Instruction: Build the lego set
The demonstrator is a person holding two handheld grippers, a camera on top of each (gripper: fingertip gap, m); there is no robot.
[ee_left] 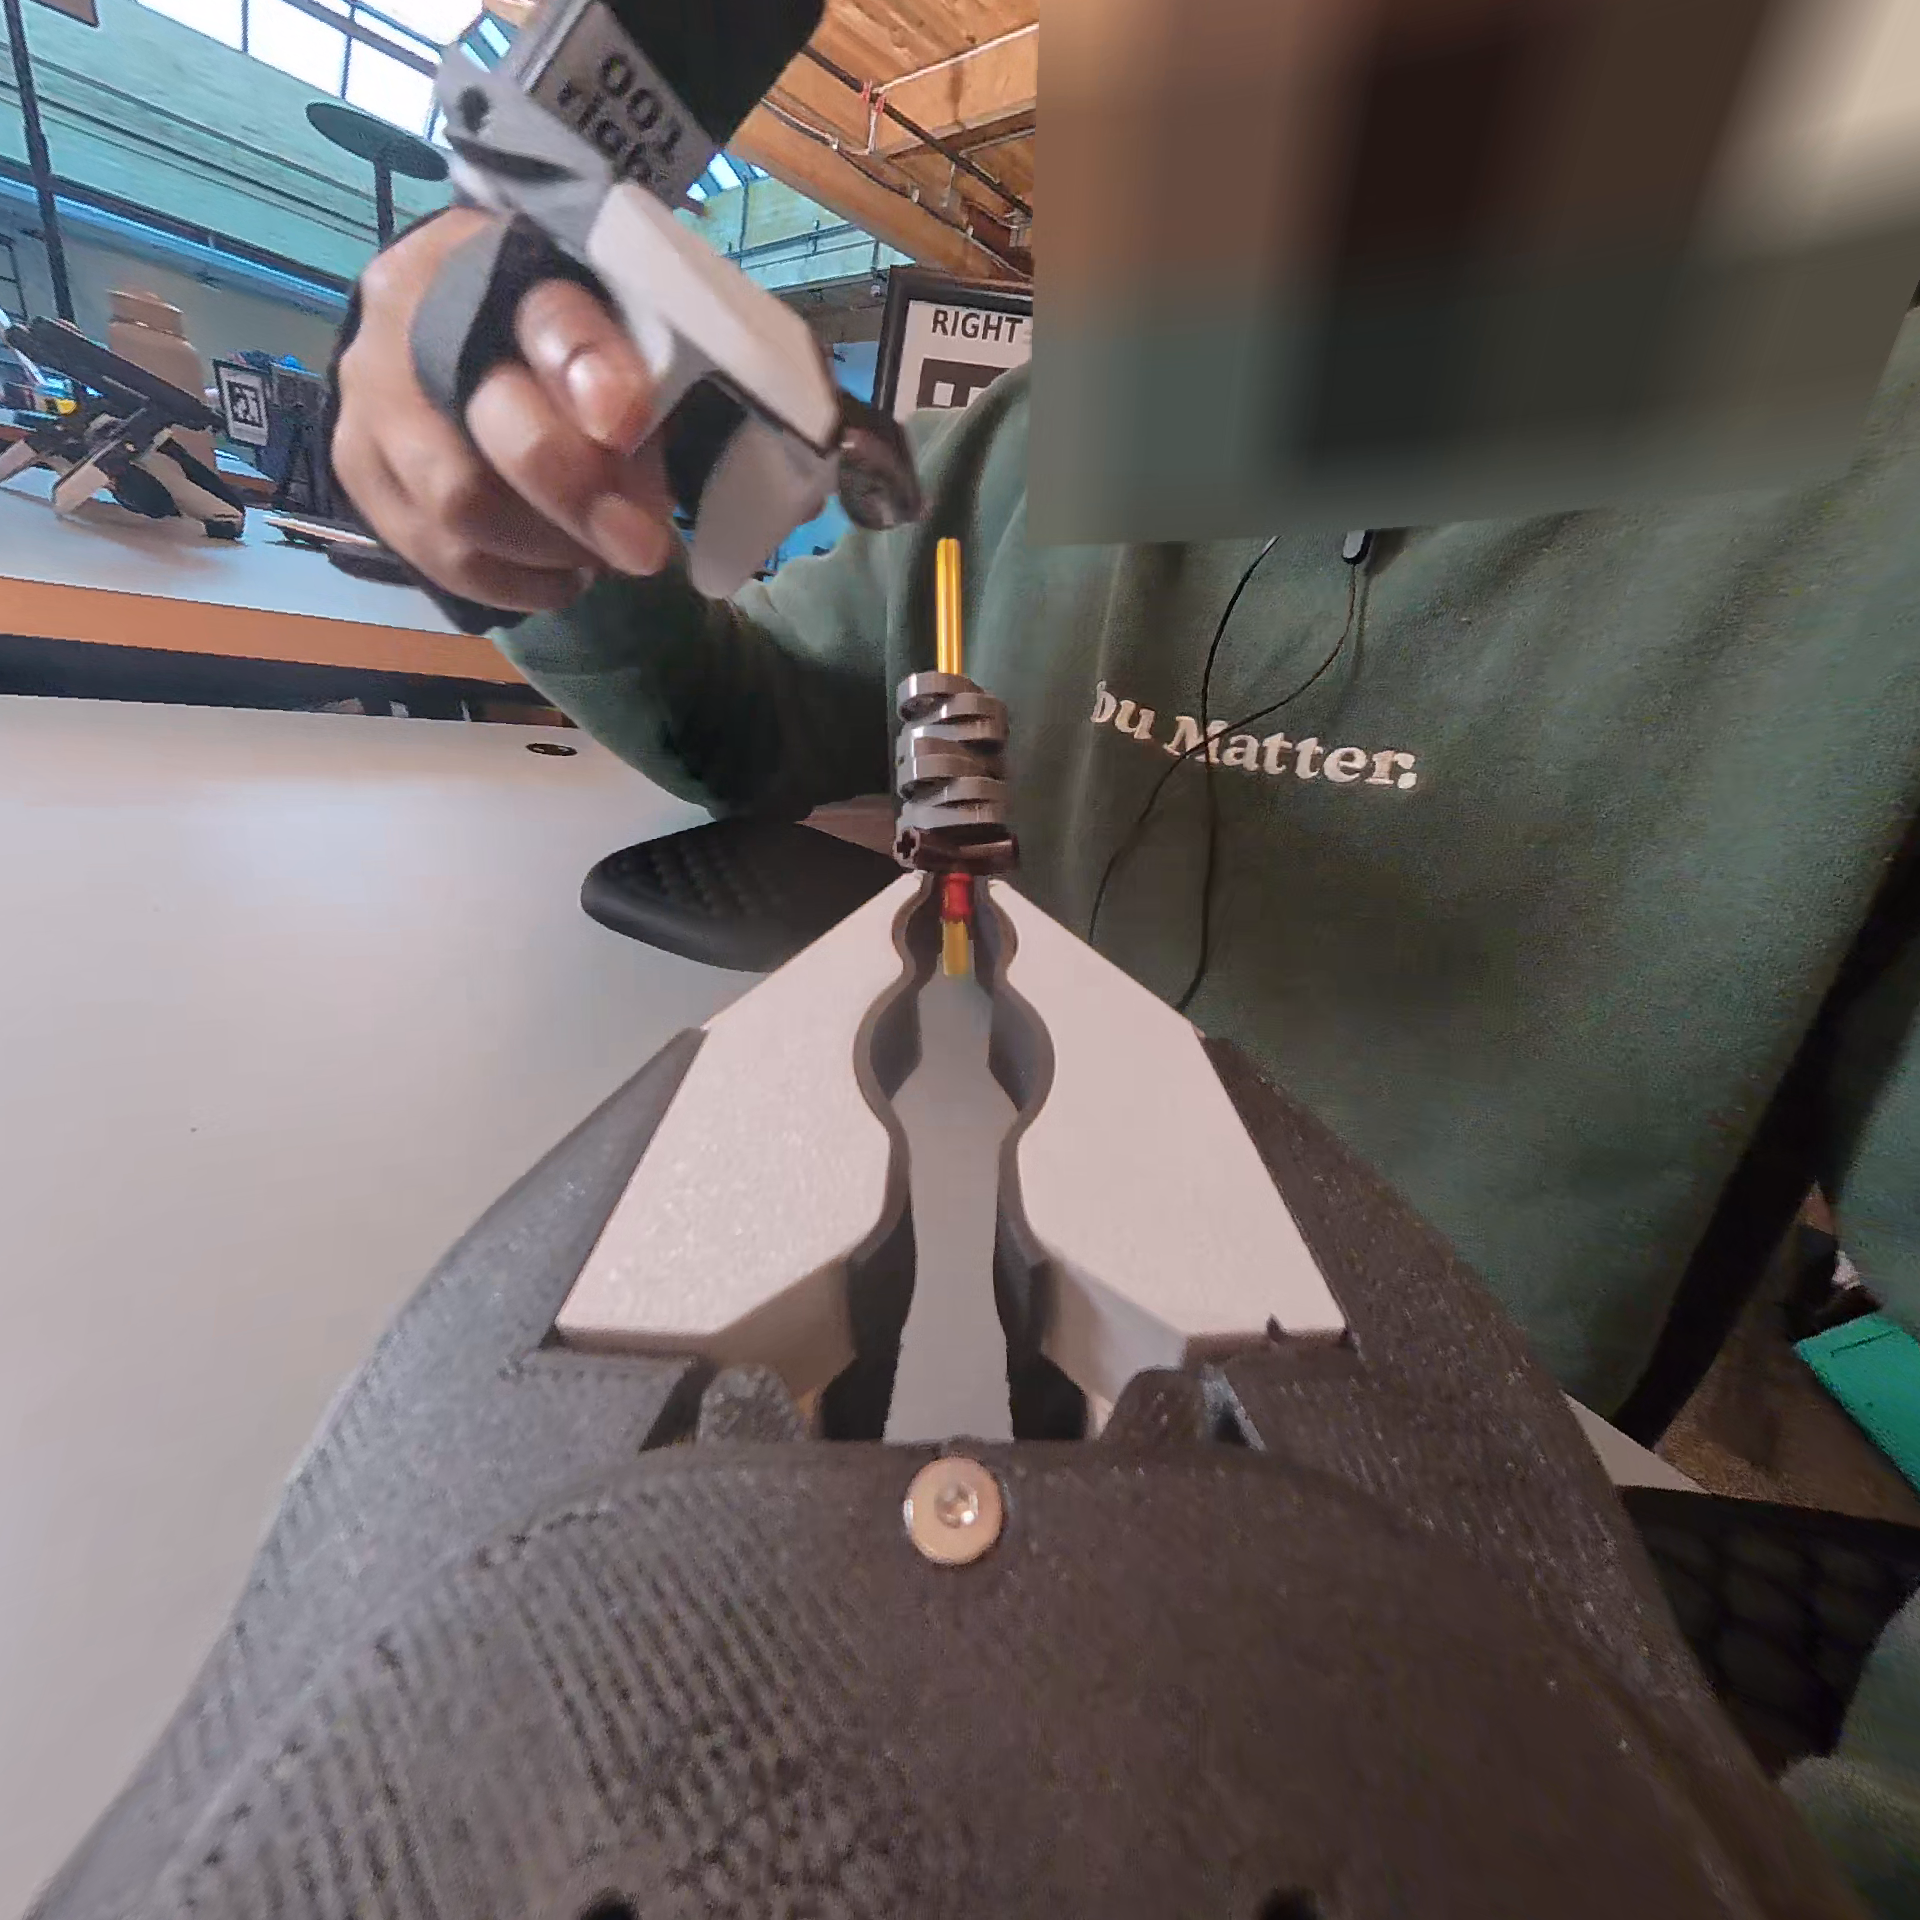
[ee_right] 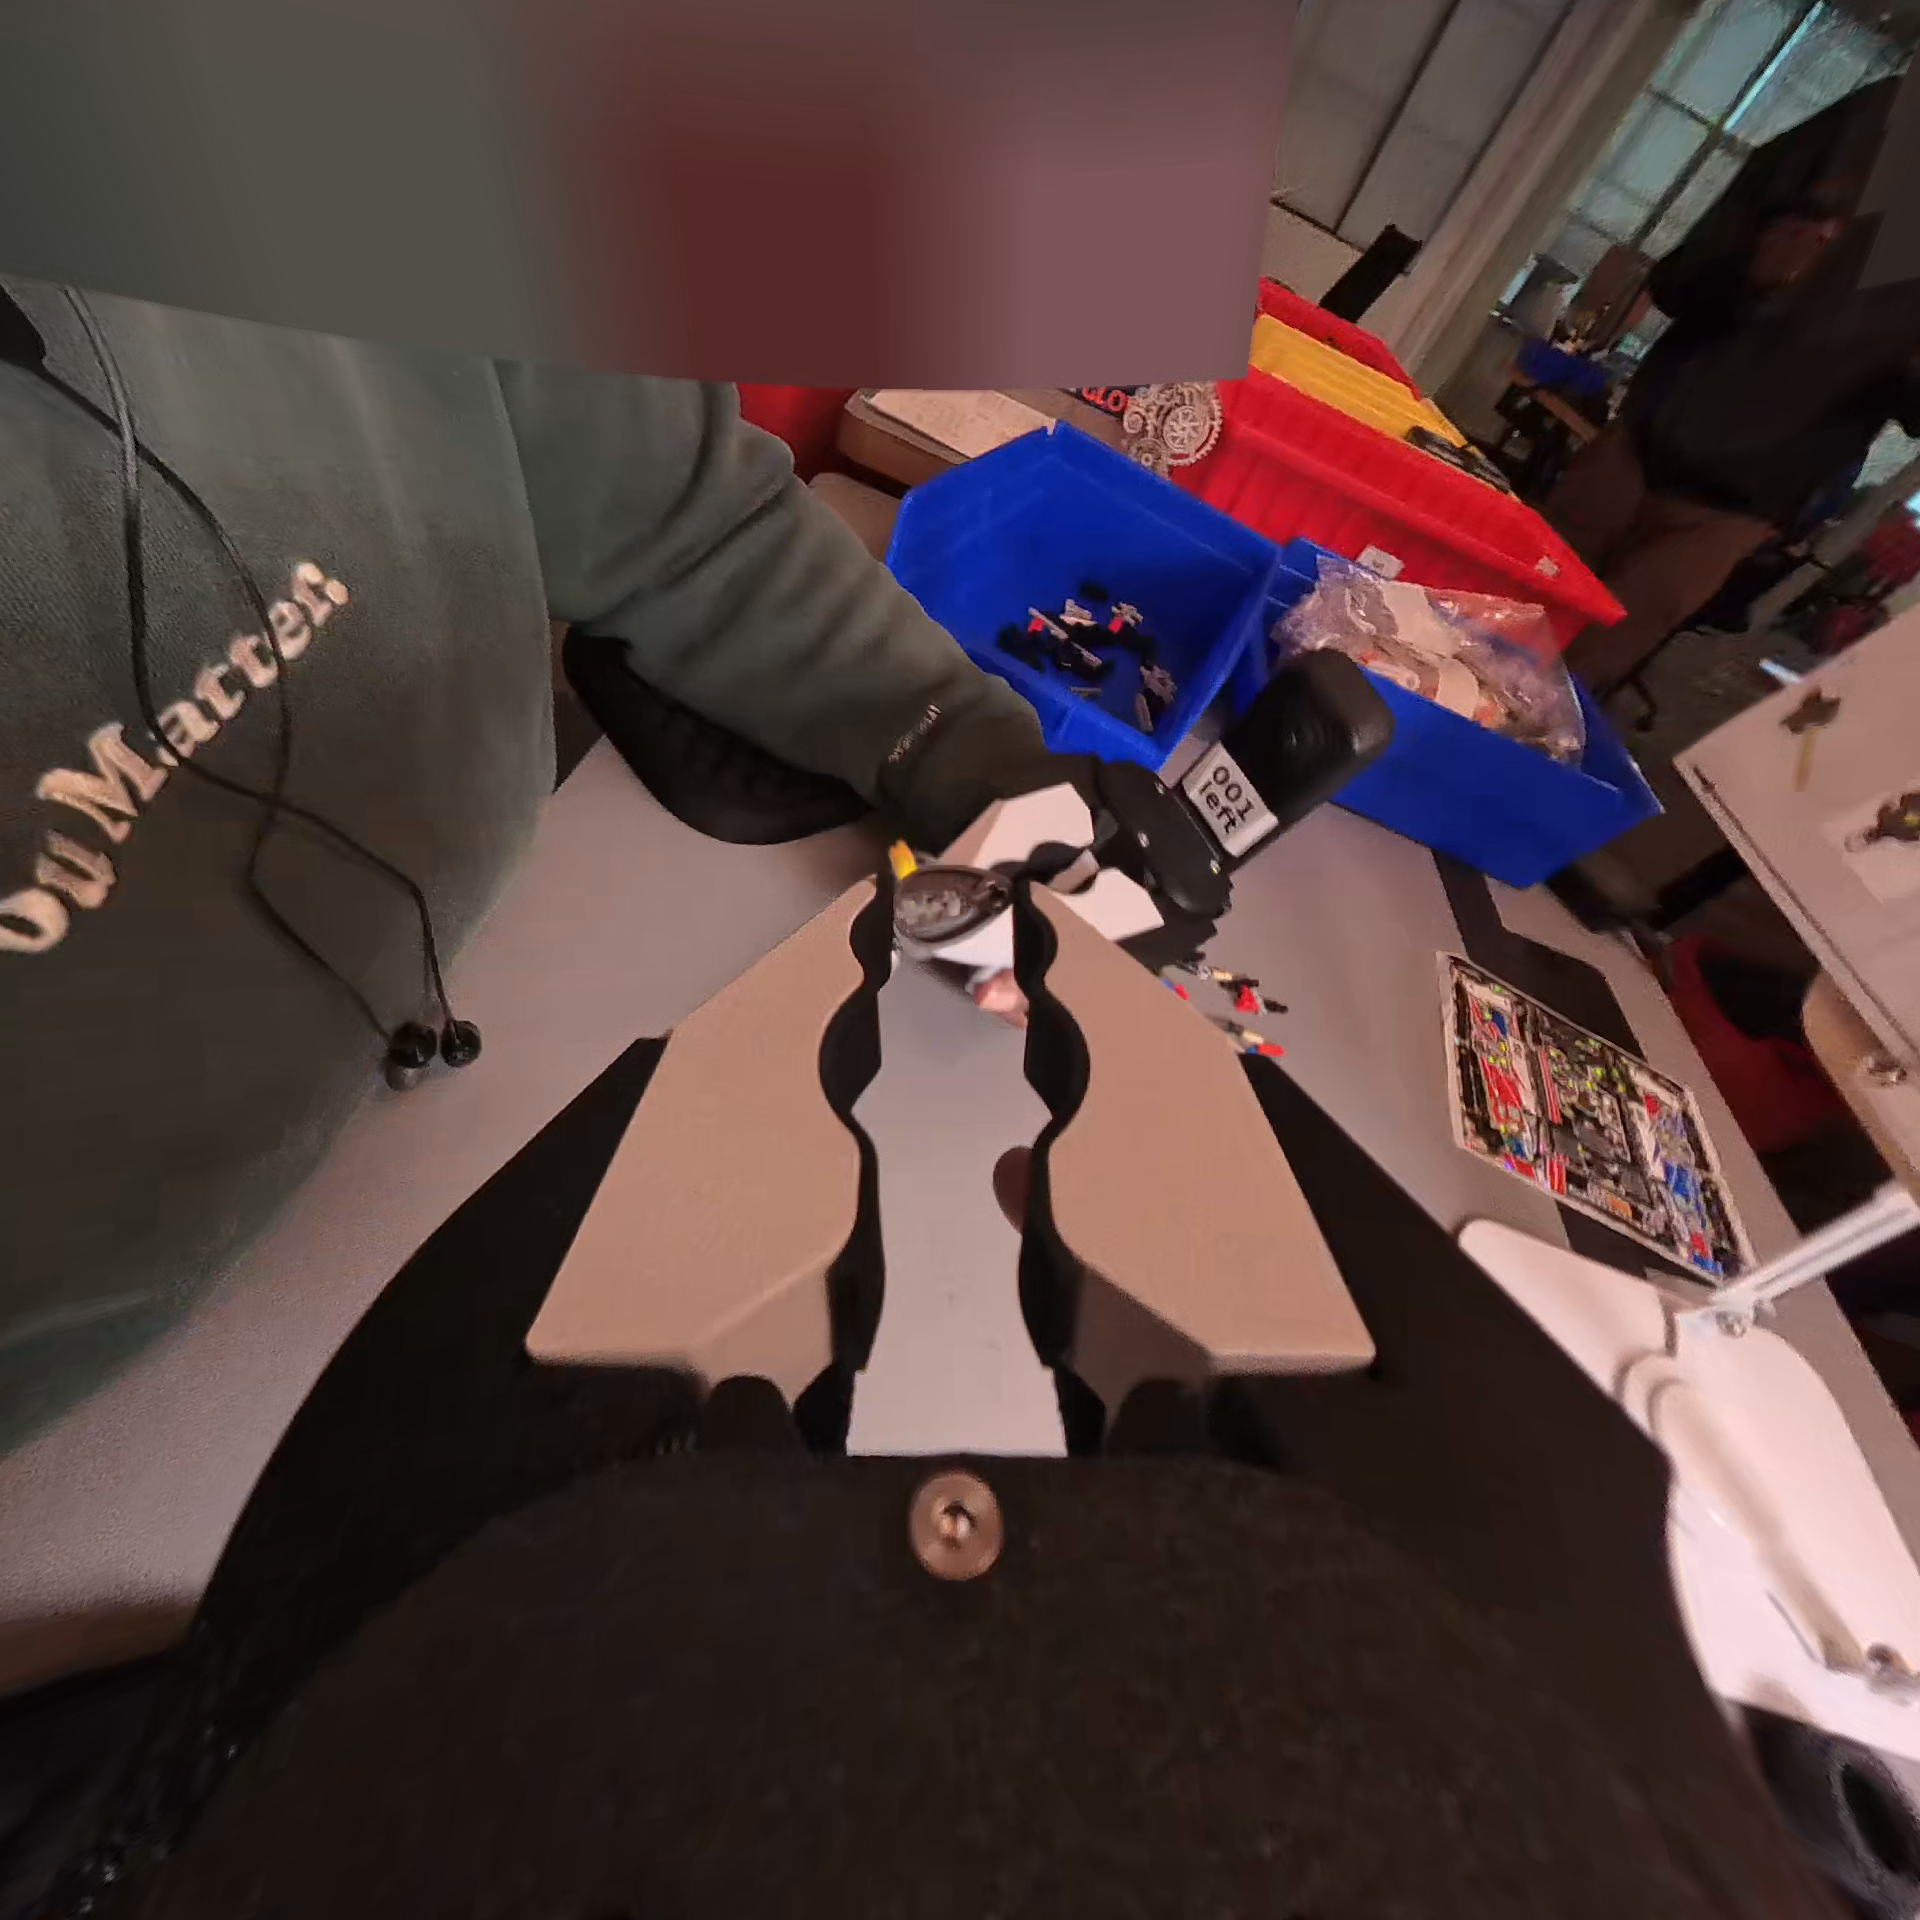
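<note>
The left tool (ee_left: 956,914) is clenched on the lower end of a yellow axle (ee_left: 948,608), which is held upright above the bench (ee_left: 260,935) so that parts can be threaded on from above. A grey worm gear (ee_left: 954,764) is already seated on the axle just above the tips, with a red bush (ee_left: 956,902) showing between them. The right tool (ee_right: 954,920) is closed on a small dark grey piece (ee_right: 940,902), carried just above and beside the axle's free top, presumably to be slid on next. Further out, loose parts are seen in a blue bin (ee_right: 1081,582) and an instruction sheet (ee_right: 1579,1112) lies on the bench.
</note>
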